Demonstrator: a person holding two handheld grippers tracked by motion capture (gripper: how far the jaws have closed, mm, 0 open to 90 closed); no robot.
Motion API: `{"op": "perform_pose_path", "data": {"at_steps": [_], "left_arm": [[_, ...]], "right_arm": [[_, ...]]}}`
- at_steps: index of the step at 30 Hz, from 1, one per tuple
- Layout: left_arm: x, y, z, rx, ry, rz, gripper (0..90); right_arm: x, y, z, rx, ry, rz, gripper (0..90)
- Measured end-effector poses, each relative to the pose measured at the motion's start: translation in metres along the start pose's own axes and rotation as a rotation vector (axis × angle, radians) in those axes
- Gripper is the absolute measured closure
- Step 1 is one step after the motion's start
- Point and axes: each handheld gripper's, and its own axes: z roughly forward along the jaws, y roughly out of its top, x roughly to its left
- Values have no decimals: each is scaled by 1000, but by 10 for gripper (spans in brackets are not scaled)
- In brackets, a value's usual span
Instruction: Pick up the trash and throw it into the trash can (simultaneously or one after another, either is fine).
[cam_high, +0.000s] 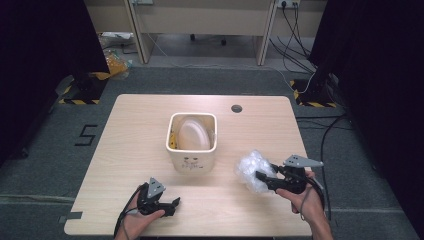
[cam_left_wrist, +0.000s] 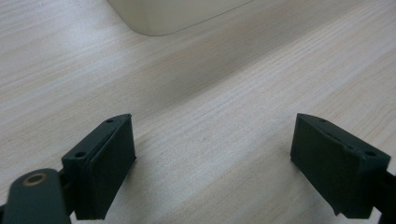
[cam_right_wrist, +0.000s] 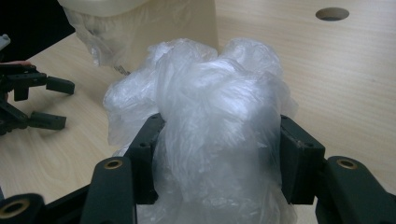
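Crumpled clear plastic bag: at the worktop's near right, clamped between the jaws of the right tool. Cream bin: mid-worktop, upright, pale rounded item inside. Left tool: near left edge, low over bare wood, jaws wide apart, holding nothing.

A light wooden table stands on grey carpet, black curtains hanging either side.
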Motion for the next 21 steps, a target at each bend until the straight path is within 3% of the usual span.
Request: {"op": "perform_pose_path", "data": {"at_steps": [21], "left_arm": [[0, 0, 0, 2, 1, 2, 130]], "right_arm": [[2, 37, -3, -57, -2, -29, 438]]}}
